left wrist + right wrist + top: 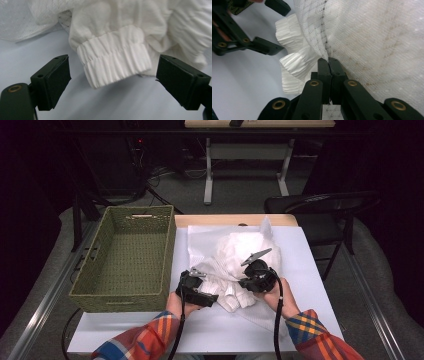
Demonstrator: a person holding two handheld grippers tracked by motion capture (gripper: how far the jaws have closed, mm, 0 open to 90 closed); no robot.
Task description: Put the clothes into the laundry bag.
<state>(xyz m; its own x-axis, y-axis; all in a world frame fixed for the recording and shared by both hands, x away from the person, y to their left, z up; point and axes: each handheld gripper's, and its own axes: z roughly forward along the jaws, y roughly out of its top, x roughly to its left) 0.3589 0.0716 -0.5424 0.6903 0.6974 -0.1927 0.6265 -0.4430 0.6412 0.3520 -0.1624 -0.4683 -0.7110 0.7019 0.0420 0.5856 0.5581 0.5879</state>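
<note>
- Basket (125, 265) of green woven fibre stands at the left end of the table (310, 285), long and rectangular, with a handle slot cut in its far wall; its floor shows bare weave with nothing lying in it.
- White garment (240, 260) lies crumpled on the table's pale surface, just right of the basket and apart from it, between the two grippers and reaching away from the person.
- Its cloth comes in two kinds: a smooth, soft white fabric bunched in folds, and a sheer open-knit mesh (372, 37) with rows of small holes.
- One sleeve ends in a ribbed, gathered elastic cuff (115, 60), which rests flat on the table with its open end towards the left gripper's camera; the right gripper view shows two such pleated cuffs, one above the other.
- Left gripper (112, 80) sits low over the table at the garment's near-left edge, jaws spread wide on either side of the cuff with clear gaps on both sides, so the pads press on nothing.
- Right gripper (328, 62) is at the garment's near-right side, jaws pressed together and pinching a fold of the garment where the mesh gathers into a seam.
- Plaid sleeves (310, 330) cover both forearms coming in from the table's near edge.
</note>
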